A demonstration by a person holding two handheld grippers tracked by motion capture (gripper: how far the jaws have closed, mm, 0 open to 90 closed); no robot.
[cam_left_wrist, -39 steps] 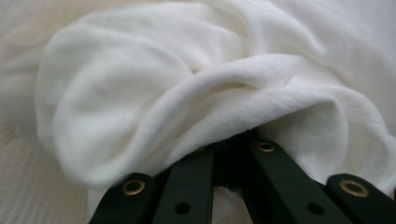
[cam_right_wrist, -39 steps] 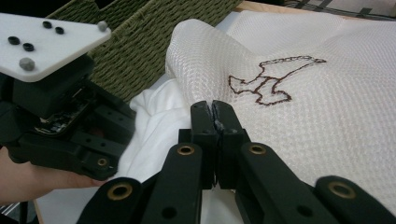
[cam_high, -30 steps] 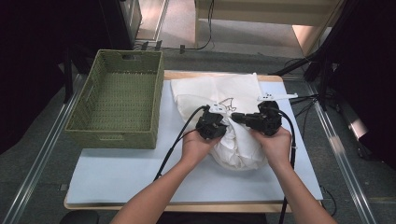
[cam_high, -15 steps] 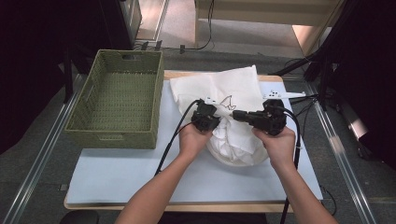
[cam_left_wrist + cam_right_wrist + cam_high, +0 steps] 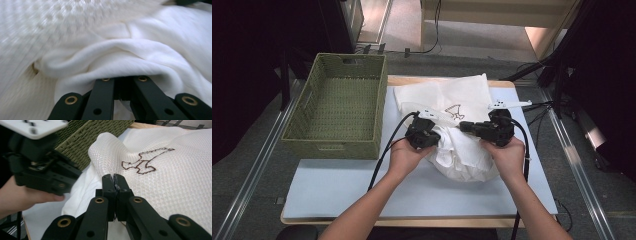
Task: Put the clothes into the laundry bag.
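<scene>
A white waffle-weave cloth (image 5: 447,95) with a brown stitched figure (image 5: 146,161) lies on the table, with smooth white fabric (image 5: 464,155) bunched at its near side. My left gripper (image 5: 438,136) points right into that bunch. Its jaws are shut on a fold of the smooth fabric (image 5: 117,57), which drapes over the tips of the left gripper (image 5: 123,79). My right gripper (image 5: 462,125) points left over the waffle cloth, and the pads of the right gripper (image 5: 114,177) are pressed together. I cannot tell whether a thin edge is caught there. The other gripper's black body (image 5: 42,173) is close on the left.
A green woven basket (image 5: 334,145) stands empty at the table's left, close to the cloth's left edge, and its wall (image 5: 100,130) shows behind the raised fold. The pale mat (image 5: 337,192) reaches the near edge. Black cables trail from both grippers.
My left gripper has shifted a little to the left with the fabric. The cloth's far right corner now points up the table. The right gripper has hardly moved.
</scene>
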